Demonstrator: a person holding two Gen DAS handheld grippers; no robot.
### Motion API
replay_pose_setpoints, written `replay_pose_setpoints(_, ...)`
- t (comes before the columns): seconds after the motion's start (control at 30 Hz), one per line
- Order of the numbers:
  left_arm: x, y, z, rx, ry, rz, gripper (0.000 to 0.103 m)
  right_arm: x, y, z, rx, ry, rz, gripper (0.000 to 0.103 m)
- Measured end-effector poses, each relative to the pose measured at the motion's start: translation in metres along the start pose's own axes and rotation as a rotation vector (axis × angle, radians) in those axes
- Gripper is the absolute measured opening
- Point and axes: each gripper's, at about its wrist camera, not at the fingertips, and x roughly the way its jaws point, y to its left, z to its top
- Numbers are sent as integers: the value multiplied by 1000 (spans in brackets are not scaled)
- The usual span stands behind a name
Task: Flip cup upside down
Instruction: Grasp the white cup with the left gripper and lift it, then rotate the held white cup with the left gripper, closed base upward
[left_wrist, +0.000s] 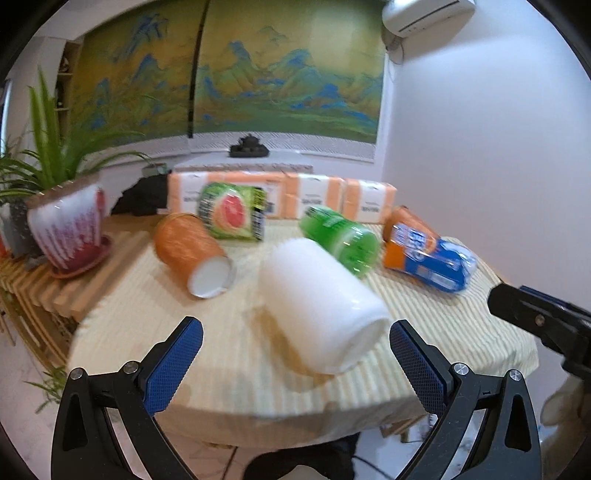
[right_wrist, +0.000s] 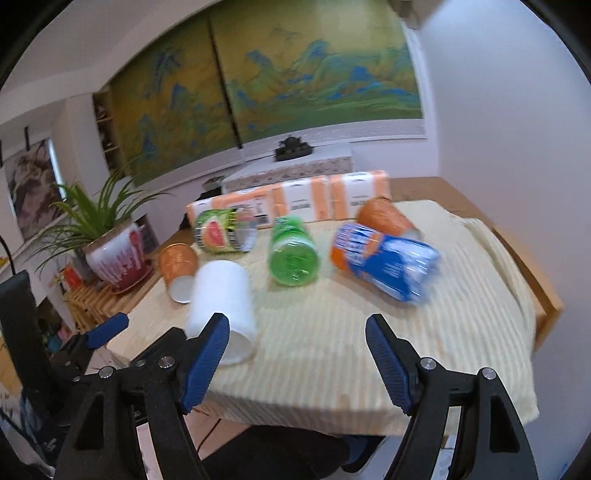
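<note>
One plain white cylindrical cup (left_wrist: 319, 304) lies on its side on the pale striped cloth-covered surface (left_wrist: 221, 369), straight ahead of the left claw (left_wrist: 295, 354), whose two blue-padded fingers (left_wrist: 173, 365) stand wide apart and released, one to either side of the cup's near end without touching it. The cup's long axis runs from far-left to near-right in the left wrist view, and its open mouth faces toward the claws; nothing can be seen inside it. In the right wrist view the same white cup (right_wrist: 223, 299) sits just ahead and left of the right claw (right_wrist: 295, 354), its rim partly behind that claw's left finger (right_wrist: 205, 363); this claw is also spread open and grasps nothing. Beyond the white cup, farther from both claws, two orange paper cups lie tipped over: one orange cup with a white inside (left_wrist: 192, 251) ahead-left, its mouth toward the claws, and a second orange cup (right_wrist: 384, 216) far ahead-right. One green plastic bottle (left_wrist: 341, 238), one green watermelon-printed packet (left_wrist: 231, 214) and one orange-and-blue snack packet (left_wrist: 428, 254) also lie on their sides in a row behind the white cup. Three orange-and-white tissue packs (left_wrist: 295, 195) stand along the far edge. Far left of the claws, one white-and-red ceramic pot (left_wrist: 68, 229) holds a green spider plant (left_wrist: 48, 147).
</note>
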Motion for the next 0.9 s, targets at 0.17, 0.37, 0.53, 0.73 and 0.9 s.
replay_pose_setpoints(0.17, 18, -19, -3, -13, 26, 10, 103, -13, -21, -13, 29, -9, -46, 76)
replay_pose_setpoints(0.37, 29, -17, -3, -61, 21, 43, 103, -17, -37, -22, 64, -5, -70, 77)
replay_pose_setpoints(0.53, 34, -16, -3, -79, 14, 62, 103, -17, -41, -26, 74, -4, -73, 77)
replay_pose_setpoints(0.73, 37, -19, -2, -71, 7, 86, 103, -17, -42, -26, 74, -4, -70, 77)
replay_pose_setpoints(0.9, 41, -25, -4, -56, -1, 94, 103, -17, -40, -26, 77, -4, -69, 77)
